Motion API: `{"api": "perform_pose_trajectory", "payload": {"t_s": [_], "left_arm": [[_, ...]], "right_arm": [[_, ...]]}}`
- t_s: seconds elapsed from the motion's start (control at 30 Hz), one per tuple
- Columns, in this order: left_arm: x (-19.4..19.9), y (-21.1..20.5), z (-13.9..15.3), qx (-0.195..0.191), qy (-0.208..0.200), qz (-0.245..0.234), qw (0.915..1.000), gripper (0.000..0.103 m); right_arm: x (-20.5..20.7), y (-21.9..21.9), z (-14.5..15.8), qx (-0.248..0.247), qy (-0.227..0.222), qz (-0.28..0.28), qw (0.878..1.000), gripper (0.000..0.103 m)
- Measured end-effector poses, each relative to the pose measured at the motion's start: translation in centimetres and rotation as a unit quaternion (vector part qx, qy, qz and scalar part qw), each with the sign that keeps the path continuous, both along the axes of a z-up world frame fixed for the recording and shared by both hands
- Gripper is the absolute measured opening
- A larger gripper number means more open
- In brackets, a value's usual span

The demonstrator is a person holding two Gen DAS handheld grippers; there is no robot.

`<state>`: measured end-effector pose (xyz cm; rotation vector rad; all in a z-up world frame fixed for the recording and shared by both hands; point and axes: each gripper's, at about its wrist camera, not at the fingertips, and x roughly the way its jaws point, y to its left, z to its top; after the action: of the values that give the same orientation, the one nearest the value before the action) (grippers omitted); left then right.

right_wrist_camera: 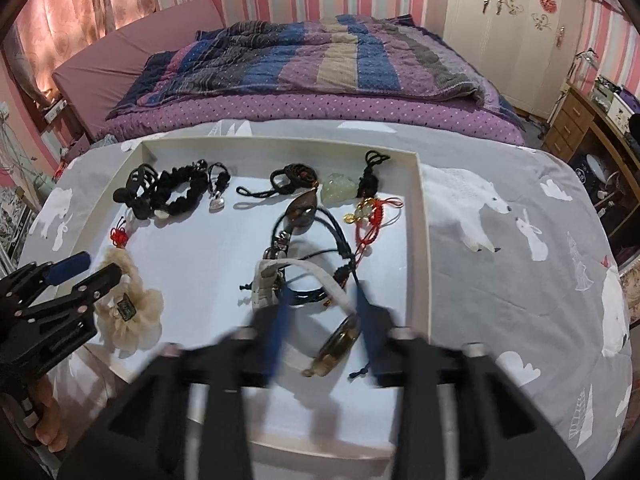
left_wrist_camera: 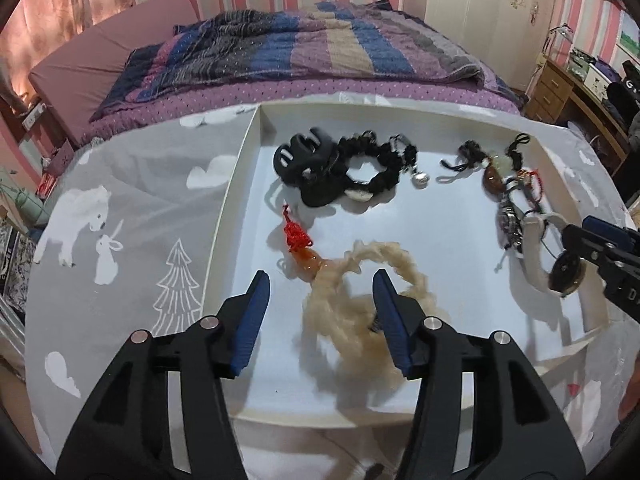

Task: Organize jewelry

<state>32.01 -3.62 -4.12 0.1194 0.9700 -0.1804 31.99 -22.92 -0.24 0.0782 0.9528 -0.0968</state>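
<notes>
Tray [right_wrist_camera: 422,216]: white, centre of frame, on the counter.
Scrunchie [left_wrist_camera: 360,312]: cream, lower centre, between the parted left claw [left_wrist_camera: 320,280], pads clear.
Watch [right_wrist_camera: 336,344]: lower centre, inside the open right claw [right_wrist_camera: 320,304].
Advice: lift straight, avoid snagging cords.

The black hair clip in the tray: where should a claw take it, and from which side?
Grip the black hair clip across its arched body, coming from above. It lies flat in the white tray, and the black scrunchie crowds one side, so a sideways approach looks blocked there.
</notes>
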Motion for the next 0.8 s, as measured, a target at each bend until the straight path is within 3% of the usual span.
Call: {"api": "perform_pose_trajectory", "payload": {"t_s": [0.2, 0.47, 0.53, 0.63, 0.77, 0.8], "left_arm": [[-1.2, 0.5, 1.7, 0.004, -0.019, 0.004, 0.9998, 0.061], [-4.1, 2.4, 4.1, -0.004, -0.045, 0.023, 0.9987, 0.081], [-5.4, 2.9, 5.2, -0.007, -0.057, 0.026, 0.998, 0.091], [-8.1, 3.5, 6.7, -0.006, -0.082, 0.036, 0.996, 0.095], [-11.9, 4.5, 8.3, -0.017, -0.106, 0.048, 0.993, 0.098], [-12.6, 4.8, 8.6, -0.021, -0.111, 0.051, 0.9923, 0.1]], "right_arm": [[-0.7, -0.4, 0.7, 0.004, -0.009, -0.003, 1.0, 0.044], [-3.3, -0.8, 3.2, 0.008, -0.042, -0.003, 0.999, 0.045], [-4.5, -0.7, 4.1, 0.004, -0.055, -0.003, 0.998, 0.053], [-7.1, -0.2, 5.5, -0.003, -0.079, -0.006, 0.997, 0.069], [-11.8, 0.6, 7.3, -0.015, -0.111, -0.011, 0.994, 0.073], [-12.6, 0.8, 7.5, -0.017, -0.114, -0.013, 0.993, 0.082]]}}
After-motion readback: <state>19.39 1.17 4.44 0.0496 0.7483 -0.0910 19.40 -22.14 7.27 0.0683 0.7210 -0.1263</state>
